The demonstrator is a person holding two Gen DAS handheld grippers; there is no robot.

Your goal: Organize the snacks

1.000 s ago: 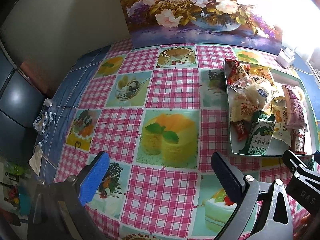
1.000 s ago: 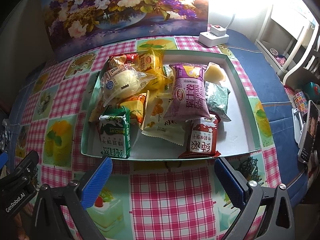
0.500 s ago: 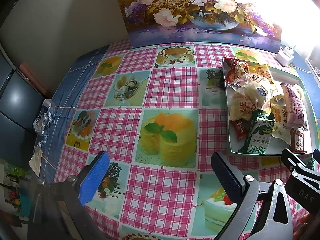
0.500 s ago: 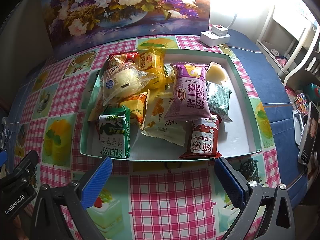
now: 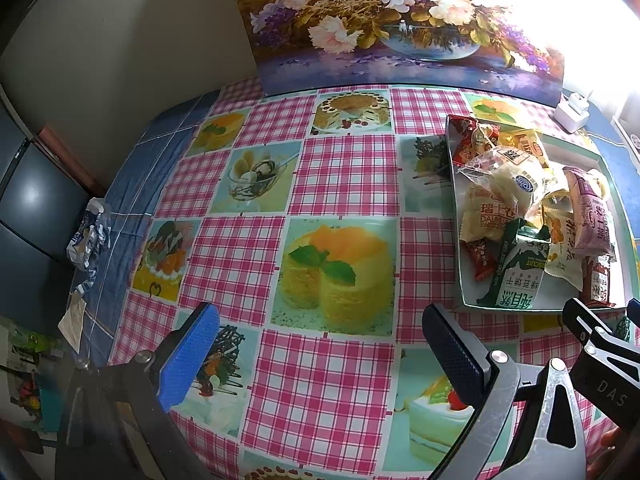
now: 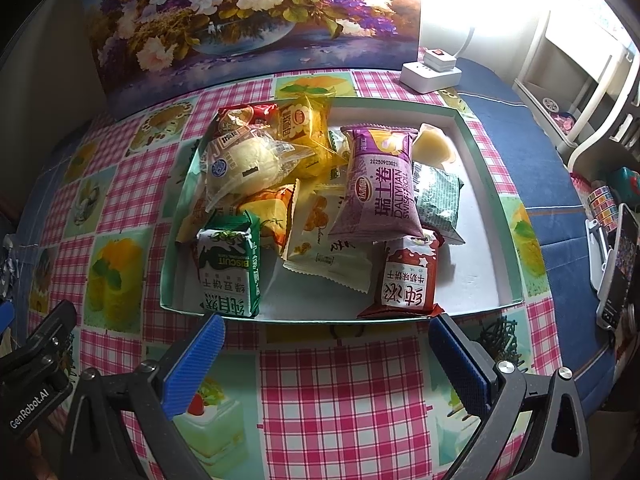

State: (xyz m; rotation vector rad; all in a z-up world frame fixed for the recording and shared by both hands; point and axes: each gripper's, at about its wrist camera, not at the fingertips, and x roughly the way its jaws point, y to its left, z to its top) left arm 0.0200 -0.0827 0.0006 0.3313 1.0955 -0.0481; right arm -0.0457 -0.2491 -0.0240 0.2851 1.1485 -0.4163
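Checked dessert-print tablecloth (image 6: 336,408) bears a snack tray (image 6: 484,216); flower painting (image 6: 248,20) behind.

Snacks in wrappers lie heaped in a shallow tray (image 6: 476,292): green biscuit pack (image 6: 230,268) near left, purple roll (image 6: 380,188) centre, red pack (image 6: 408,276) near right.

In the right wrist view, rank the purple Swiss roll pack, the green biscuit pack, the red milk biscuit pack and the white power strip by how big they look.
1. Purple Swiss roll pack
2-3. Green biscuit pack and red milk biscuit pack: too alike to rank, and both lie nearest the camera.
4. White power strip: smallest, though farthest away, so unsure.
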